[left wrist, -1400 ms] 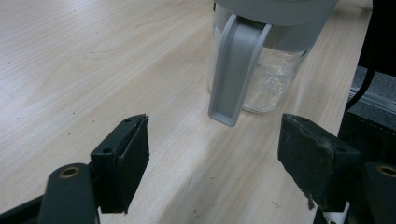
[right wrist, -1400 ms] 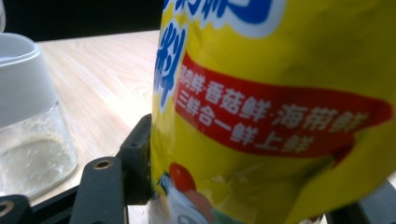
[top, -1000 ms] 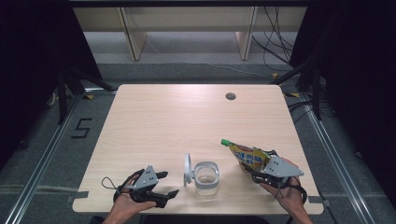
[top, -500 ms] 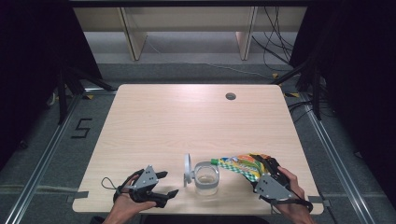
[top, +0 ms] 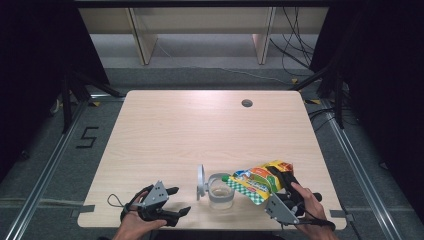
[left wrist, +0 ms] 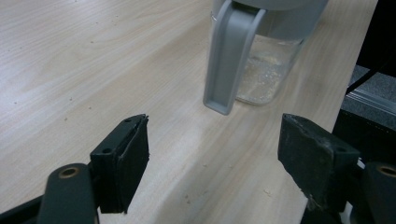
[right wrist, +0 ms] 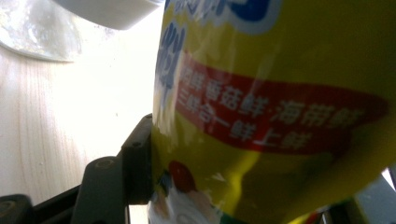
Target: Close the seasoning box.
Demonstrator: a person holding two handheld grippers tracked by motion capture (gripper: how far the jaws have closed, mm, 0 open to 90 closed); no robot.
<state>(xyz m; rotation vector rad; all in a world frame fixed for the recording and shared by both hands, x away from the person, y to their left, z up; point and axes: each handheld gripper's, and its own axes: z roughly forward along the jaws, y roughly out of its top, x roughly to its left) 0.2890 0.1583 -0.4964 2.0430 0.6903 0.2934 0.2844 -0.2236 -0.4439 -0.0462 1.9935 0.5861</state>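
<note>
- Near the worktop's (top: pixel 165 130) front edge, a little right of its middle: a clear jar (top: pixel 220 192) with a grey flip lid (top: pixel 201 181) standing open on its left side.
- Tipped over the jar from the right: a yellow pouch (top: pixel 256 182) with red and green print, its green cap end just above the jar's rim.
- Clamped on the pouch's far end, near the front right corner: the right gripper (top: pixel 283 186), held in a hand (top: pixel 310 205).
- Resting near the front left corner, well apart from the jar: the left gripper (top: pixel 170 206), spread wide with nothing between its tips.
- In the left gripper view: jar (left wrist: pixel 271 70) cut off at the top, lid hinge strap (left wrist: pixel 229 56) hanging down its side, pale grains clinging to the glass; amount inside hard to judge.
- In the right gripper view: pouch (right wrist: pixel 280 116) close up and blurred, red band with white characters, one black tip pressed against its left side, the other hidden behind it.
- From the high view: pouch mouth too small to tell whether anything pours.
</note>
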